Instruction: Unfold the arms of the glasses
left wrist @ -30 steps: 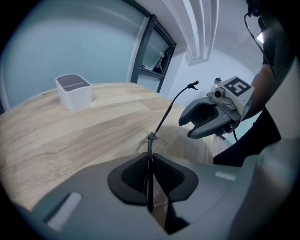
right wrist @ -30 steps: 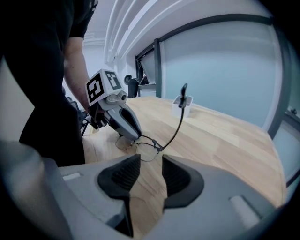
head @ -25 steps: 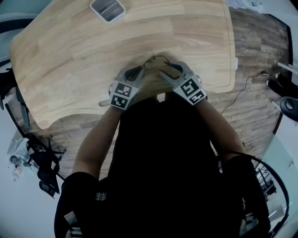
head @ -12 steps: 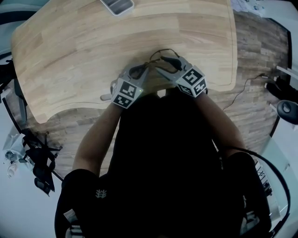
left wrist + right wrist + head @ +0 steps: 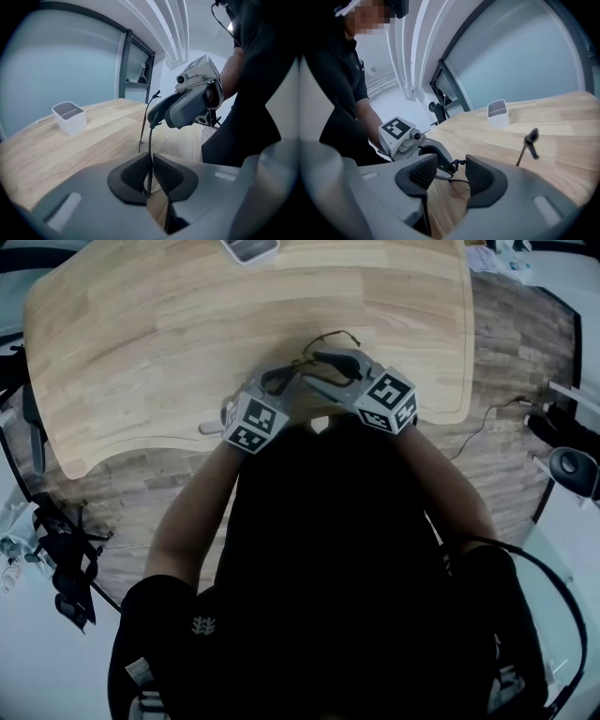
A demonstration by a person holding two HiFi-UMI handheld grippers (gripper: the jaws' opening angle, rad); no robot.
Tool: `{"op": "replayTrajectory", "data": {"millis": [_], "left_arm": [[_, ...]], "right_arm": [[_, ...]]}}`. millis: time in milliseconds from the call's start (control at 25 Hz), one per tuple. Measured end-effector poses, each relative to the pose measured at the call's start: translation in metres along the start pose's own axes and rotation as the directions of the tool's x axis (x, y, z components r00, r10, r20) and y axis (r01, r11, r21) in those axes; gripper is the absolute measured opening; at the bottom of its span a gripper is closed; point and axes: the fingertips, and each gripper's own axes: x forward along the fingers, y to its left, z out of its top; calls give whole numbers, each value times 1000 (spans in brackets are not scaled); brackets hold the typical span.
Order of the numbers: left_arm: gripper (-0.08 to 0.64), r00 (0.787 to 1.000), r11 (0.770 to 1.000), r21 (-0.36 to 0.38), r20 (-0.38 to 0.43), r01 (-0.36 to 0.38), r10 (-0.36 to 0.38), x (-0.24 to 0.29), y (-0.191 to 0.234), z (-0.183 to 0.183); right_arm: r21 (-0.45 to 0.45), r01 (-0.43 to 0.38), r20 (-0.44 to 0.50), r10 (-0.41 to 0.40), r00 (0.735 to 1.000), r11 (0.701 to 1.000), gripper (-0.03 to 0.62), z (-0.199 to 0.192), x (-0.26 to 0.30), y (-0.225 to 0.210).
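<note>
In L claw (image 5: pixel 151 174): glasses (image 5: pixel 149 136).

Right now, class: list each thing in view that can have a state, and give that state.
left gripper: shut on the glasses.
right gripper: open, jaws have just been opening, pads press on nothing.
glasses: held off the table, one arm swung out.
white box: upright on the table, top open.
</note>
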Motion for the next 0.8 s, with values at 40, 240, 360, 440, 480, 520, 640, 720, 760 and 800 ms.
{"op": "replayTrajectory", "data": {"millis": [40,240,360,440,480,520,640,720,760,800], "left_arm": [[43,1000,1000,1,8,-4,4,-3,-2,1],[71,997,999,-8,68,-46,46,-27,-7,8],[71,990,996,-14,106,-92,93,-50,-7,13],[71,985,992,-17,118,-121,122,-66,-7,11],[71,983,991,-19,122,-133,134,-72,-7,10],[71,982,990,-22,125,-143,144,-77,-6,8],[71,979,987,-31,130,-157,160,-85,-7,0],[71,978,987,-35,132,-156,160,-87,-9,-5],[71,978,987,-35,135,-155,158,-88,-10,-7],[71,978,988,-32,139,-153,156,-88,-12,-9]], "right_arm": [[-5,-5,-4,5,1000,1000,179,0,-1,3],[-21,-17,-6,16,1000,1000,179,3,-3,16],[-31,-20,-3,20,1000,999,179,5,-2,25],[-40,-27,0,27,1000,999,179,8,-1,32],[-42,-30,3,30,1000,999,179,9,0,36],[-43,-33,7,34,999,999,179,10,1,40],[-48,-48,16,49,999,998,179,12,6,57],[-50,-60,21,61,998,997,179,12,9,68],[-47,-65,27,66,997,997,179,13,10,73],[-40,-71,35,73,997,997,179,14,11,77]]}}
